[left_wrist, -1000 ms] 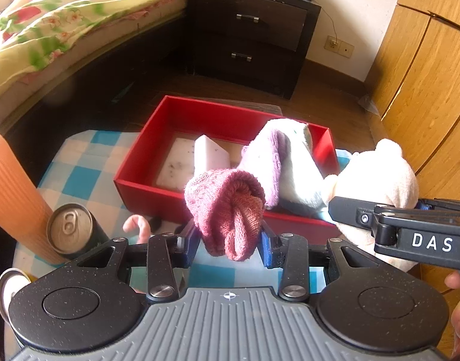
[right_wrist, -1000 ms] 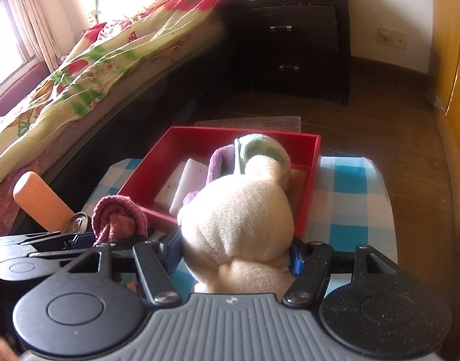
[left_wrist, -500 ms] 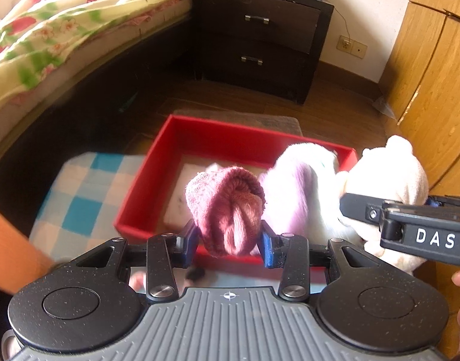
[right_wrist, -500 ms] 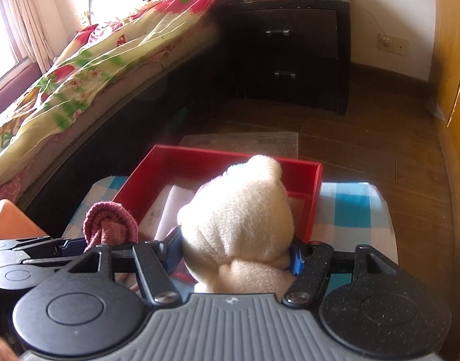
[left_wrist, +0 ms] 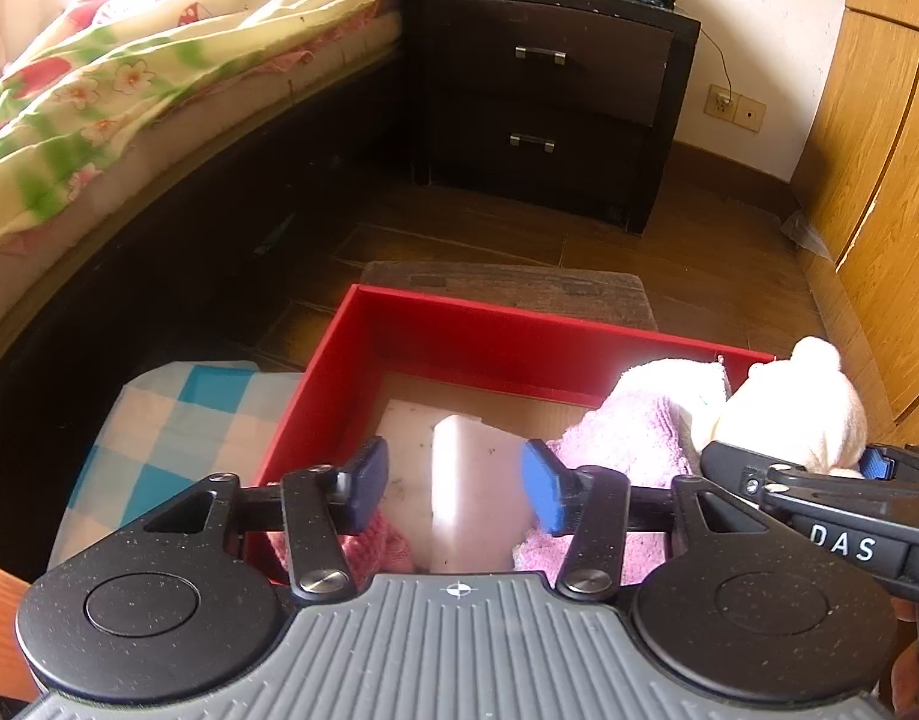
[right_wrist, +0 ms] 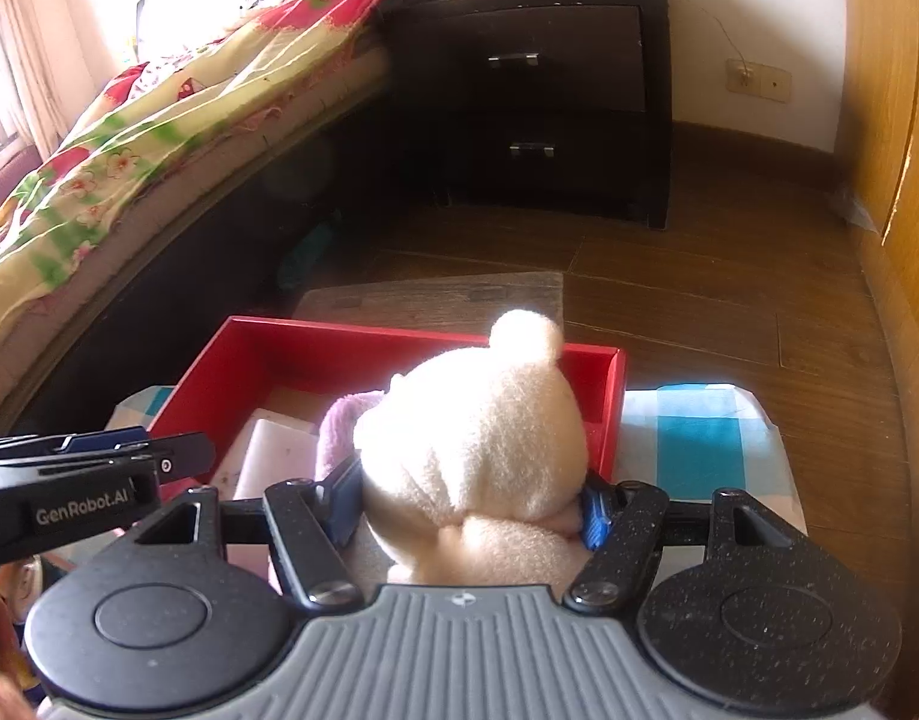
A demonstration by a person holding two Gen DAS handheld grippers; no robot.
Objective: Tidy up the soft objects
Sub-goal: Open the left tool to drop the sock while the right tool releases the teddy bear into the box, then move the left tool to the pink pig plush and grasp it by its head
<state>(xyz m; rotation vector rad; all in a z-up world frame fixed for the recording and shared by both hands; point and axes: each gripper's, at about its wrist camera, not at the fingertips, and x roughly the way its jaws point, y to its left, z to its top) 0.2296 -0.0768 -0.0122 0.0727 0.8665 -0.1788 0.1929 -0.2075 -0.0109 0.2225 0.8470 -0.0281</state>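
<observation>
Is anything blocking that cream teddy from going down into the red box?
Partly. The right claw holds the cream teddy above the red box, but a purple towel and a white block already fill the space beneath it. The far end looks free.

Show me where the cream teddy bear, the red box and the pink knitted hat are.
cream teddy bear point(right_wrist: 477, 438), right wrist view, back of its head
red box point(left_wrist: 519, 342), left wrist view, far inner wall
pink knitted hat point(left_wrist: 381, 546), left wrist view, knitted top

Sunlit from upper left; glare blows highlights; fisheye-bent edges.
</observation>
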